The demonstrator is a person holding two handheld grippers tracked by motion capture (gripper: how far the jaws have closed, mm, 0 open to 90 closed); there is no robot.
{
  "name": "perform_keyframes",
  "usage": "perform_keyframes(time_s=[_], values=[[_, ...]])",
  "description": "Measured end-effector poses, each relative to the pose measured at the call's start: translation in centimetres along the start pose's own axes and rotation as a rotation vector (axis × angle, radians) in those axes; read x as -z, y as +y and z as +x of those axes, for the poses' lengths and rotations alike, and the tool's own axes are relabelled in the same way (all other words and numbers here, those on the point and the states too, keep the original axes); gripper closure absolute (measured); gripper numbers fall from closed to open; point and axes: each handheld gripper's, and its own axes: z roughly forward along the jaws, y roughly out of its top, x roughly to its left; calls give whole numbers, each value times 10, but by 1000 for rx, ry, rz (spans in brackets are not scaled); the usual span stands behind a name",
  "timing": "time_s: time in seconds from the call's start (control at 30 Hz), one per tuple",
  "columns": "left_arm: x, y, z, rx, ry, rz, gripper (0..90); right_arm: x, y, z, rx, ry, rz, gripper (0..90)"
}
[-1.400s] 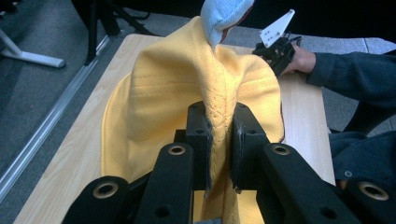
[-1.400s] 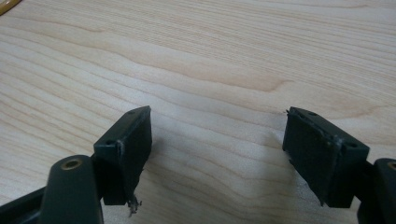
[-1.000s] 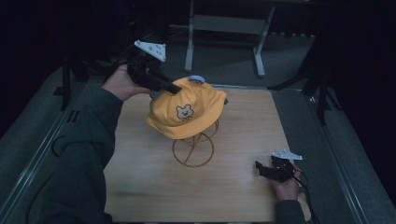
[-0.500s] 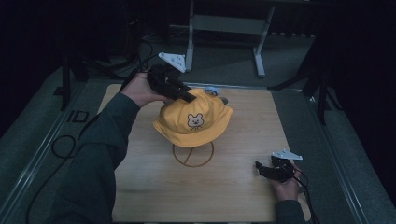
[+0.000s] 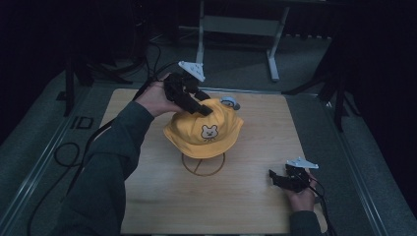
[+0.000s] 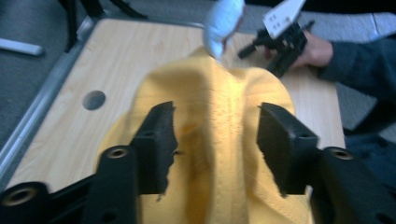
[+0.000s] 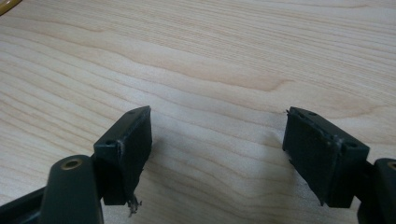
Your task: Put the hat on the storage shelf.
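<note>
A yellow hat [image 5: 204,132] with a bear face sits on a wire stand [image 5: 203,164] in the middle of the wooden table [image 5: 147,196]. My left gripper [image 5: 201,105] lies over the hat's back top. Its jaws have just been opening. In the left gripper view the left gripper [image 6: 217,121] straddles the hat's crown [image 6: 224,140], and the pads stand clear of the cloth. A pale grey round piece [image 5: 228,102] shows at the hat's far edge. My right gripper [image 5: 276,178] rests open on the table at the front right; bare wood shows between the jaws of the right gripper [image 7: 217,126].
A round hole [image 6: 94,99] is cut in the tabletop near its metal edge. Cables [image 5: 69,152] loop on the grey floor at the left. A metal frame [image 5: 236,29] stands behind the table.
My left hand has carried the hat to the right and slightly down onto the stand, and its jaws have come open off the cloth. The right gripper has kept still.
</note>
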Motion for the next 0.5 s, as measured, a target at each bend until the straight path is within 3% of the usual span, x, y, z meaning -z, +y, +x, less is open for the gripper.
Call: perform_keyframes(time_s=[0.23, 0.4, 0.5], values=[[18, -6, 9, 66, 45, -103, 299, 0, 0, 0, 0, 1, 0, 238], [36, -20, 18, 118, 54, -185, 288, 0, 0, 0, 0, 1, -1, 238], [50, -33, 23, 161, 91, -225, 295, 0, 0, 0, 0, 1, -1, 238]])
